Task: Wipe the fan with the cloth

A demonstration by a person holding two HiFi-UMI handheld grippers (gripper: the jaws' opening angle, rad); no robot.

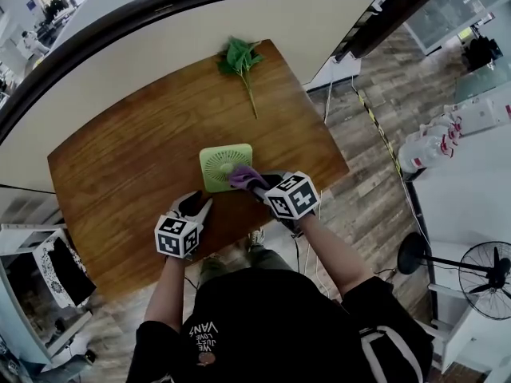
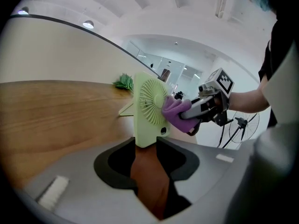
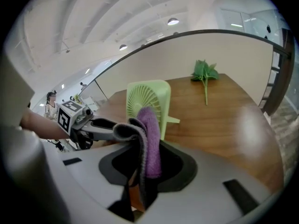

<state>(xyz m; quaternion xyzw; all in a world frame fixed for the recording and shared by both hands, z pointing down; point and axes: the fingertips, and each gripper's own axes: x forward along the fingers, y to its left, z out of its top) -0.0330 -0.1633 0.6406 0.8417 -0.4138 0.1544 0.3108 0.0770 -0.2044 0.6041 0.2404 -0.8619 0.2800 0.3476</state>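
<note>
One room: a bright open office with a white ceiling and ceiling lamps, a plank floor (image 1: 375, 166), and a curved cream partition (image 1: 200, 38) just behind the table. A pedestal fan (image 1: 489, 271) stands well apart on the right.
Table: a brown wooden top (image 1: 120, 174), smooth and slightly glossy, holding only the fan and one sprig.
Fan: a small pale-green desk fan (image 1: 217, 164), propped on its rear stand near the table's near edge, between the two grippers.
Left gripper: the left gripper (image 1: 201, 203) is clenched on the fan's lower edge and appears to be steadying it.
Right gripper: the right gripper (image 1: 257, 184) is clamped on the folded cloth and presses it against the grille.
Cloth: the purple cloth (image 1: 242, 177), grey on its other side, touches the lower part of the fan's face.
Sprig: a green leafy sprig (image 1: 239, 58) lies at the table's far edge, well apart from the work.
Risk: a hard push from the right could tip the light fan back off its stand or slide it on the smooth wood if the left grip slips. The cloth's loose fold could also catch in the grille slots.
</note>
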